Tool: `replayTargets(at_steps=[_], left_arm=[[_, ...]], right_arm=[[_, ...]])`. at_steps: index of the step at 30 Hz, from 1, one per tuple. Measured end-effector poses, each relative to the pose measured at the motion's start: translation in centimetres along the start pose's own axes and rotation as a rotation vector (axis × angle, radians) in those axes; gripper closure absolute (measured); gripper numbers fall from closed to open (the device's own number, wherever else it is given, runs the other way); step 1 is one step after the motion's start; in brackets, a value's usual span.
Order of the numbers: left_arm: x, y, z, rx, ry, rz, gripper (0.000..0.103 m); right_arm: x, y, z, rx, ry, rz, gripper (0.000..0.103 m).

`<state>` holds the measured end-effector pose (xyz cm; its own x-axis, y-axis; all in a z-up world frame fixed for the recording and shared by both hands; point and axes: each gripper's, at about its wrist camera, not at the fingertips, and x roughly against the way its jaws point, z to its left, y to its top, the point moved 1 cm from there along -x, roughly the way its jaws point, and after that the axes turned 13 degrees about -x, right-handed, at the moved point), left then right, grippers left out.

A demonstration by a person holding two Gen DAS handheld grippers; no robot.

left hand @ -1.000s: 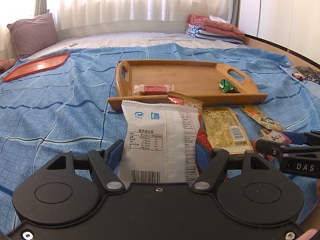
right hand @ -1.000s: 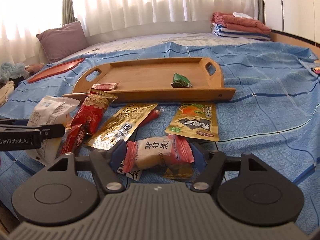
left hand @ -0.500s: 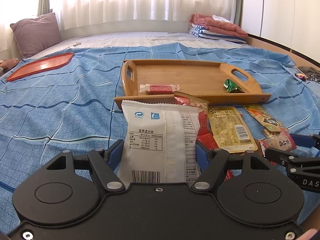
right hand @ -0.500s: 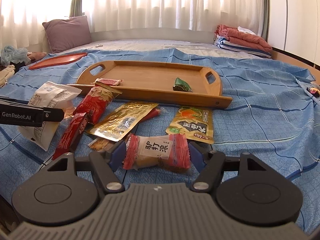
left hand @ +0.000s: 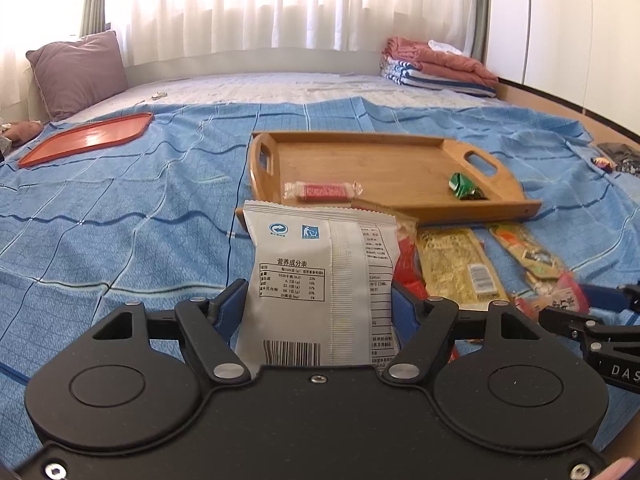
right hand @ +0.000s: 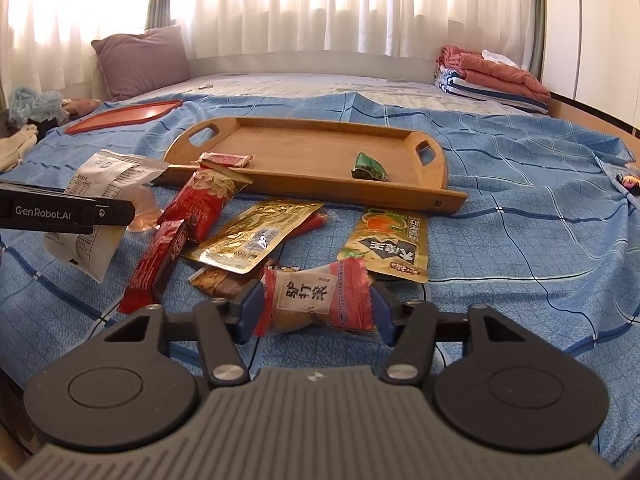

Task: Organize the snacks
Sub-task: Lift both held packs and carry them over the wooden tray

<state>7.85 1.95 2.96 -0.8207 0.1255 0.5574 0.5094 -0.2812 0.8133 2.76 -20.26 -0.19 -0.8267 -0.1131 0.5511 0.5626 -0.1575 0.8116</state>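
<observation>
My left gripper (left hand: 318, 308) is shut on a white snack bag (left hand: 320, 276) and holds it upright above the bed, in front of the wooden tray (left hand: 400, 160). My right gripper (right hand: 318, 308) is shut on a pink wrapped candy (right hand: 316, 300), lifted a little off the blue sheet. The tray (right hand: 280, 184) holds a red wrapped bar (left hand: 322, 191) and a green packet (left hand: 464, 186). Several loose snacks lie before the tray: a red bag (right hand: 200, 200), a gold pouch (right hand: 256, 236), an orange-and-black pouch (right hand: 390, 246).
A red flat tray (left hand: 88, 138) lies far left on the blue checked sheet. A purple pillow (left hand: 78, 72) is at the back left, folded blankets (left hand: 436, 66) at the back right. A small candy (right hand: 628, 182) lies at the far right.
Both grippers have risen with their snacks held; the views tilt up and the tray sits lower in frame. The right gripper's candy is lifted clear of the pile.
</observation>
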Motion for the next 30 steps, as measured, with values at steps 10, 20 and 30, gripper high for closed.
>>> replayTargets(at_steps=[10,20,30], left_arm=[[0.5,2.5,1.2,0.029,0.007,-0.042,0.032],[0.3,2.3,1.1,0.023,0.011,-0.027,0.032],[-0.1,1.9,0.8,0.016,0.007,-0.011,0.032]], right_arm=[[1.2,1.6,-0.4,-0.015,-0.003,-0.030,0.080],[0.2,-0.1,0.8,0.066,-0.022,0.015,0.033],[-1.5,-0.4,1.5,0.045,-0.048,0.040,0.030]])
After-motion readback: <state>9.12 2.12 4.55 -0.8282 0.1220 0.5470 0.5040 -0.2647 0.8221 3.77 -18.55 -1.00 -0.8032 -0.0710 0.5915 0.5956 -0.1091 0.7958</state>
